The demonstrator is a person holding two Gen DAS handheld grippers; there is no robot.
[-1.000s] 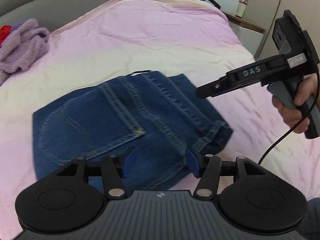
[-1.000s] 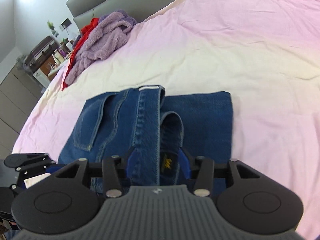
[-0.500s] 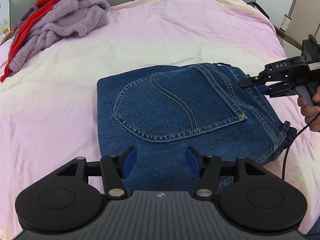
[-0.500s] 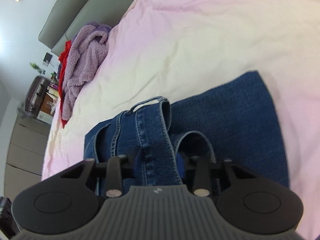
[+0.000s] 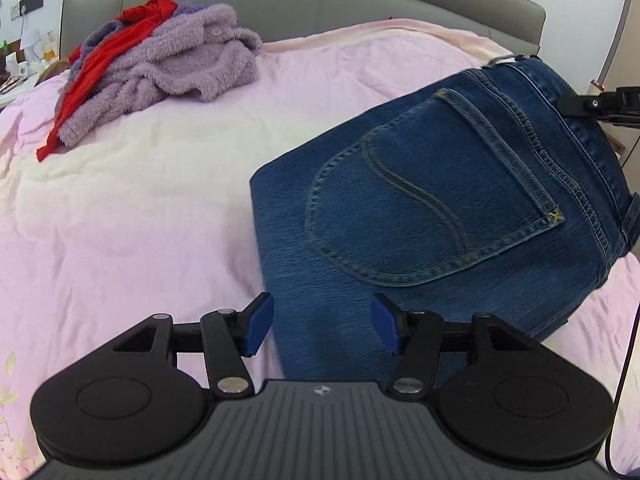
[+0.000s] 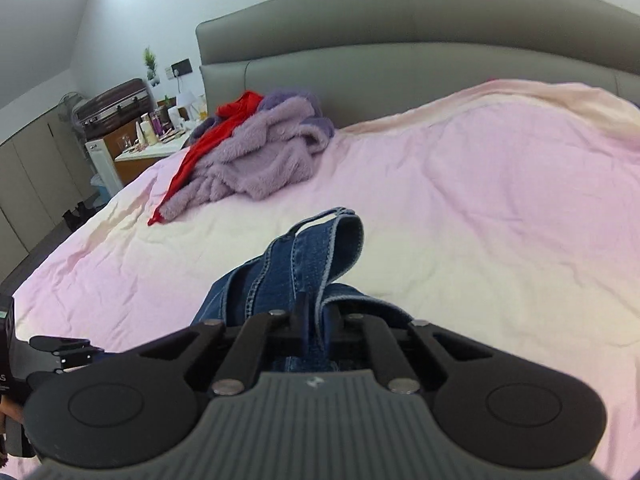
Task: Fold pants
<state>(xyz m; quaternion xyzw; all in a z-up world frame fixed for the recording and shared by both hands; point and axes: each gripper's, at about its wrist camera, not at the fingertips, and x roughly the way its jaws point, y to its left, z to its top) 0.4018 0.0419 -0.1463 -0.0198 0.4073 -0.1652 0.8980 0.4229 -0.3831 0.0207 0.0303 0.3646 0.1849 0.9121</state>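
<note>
In the left wrist view, the left gripper (image 5: 322,330) sits nearest, its two blue pads (image 5: 259,324) spread well apart with nothing pinched between them; the near edge of the folded blue jeans (image 5: 440,216) lies in the gap below, untouched by the pads. The jeans rest folded with one back pocket (image 5: 432,200) facing up, on the right side of the pink bedspread (image 5: 140,208). Their far right waistband edge is lifted off the bed. At the right edge of this view, the tip of the right gripper (image 5: 576,105) meets that waistband.

The right wrist view shows what the left cannot: the right gripper (image 6: 316,332) has just been closing, and its jaws now stand clamped tight on the denim waistband (image 6: 320,252), which stands up in a fold in front of it. It points downward at a slant toward the bed.

Farther back, near the headboard (image 6: 400,48) at the bed's far left corner, lies a heap of purple fleece (image 6: 256,156) with a red garment (image 6: 208,140) across it. Only the right wrist view shows a cluttered bedside cabinet (image 6: 136,148) beyond.
</note>
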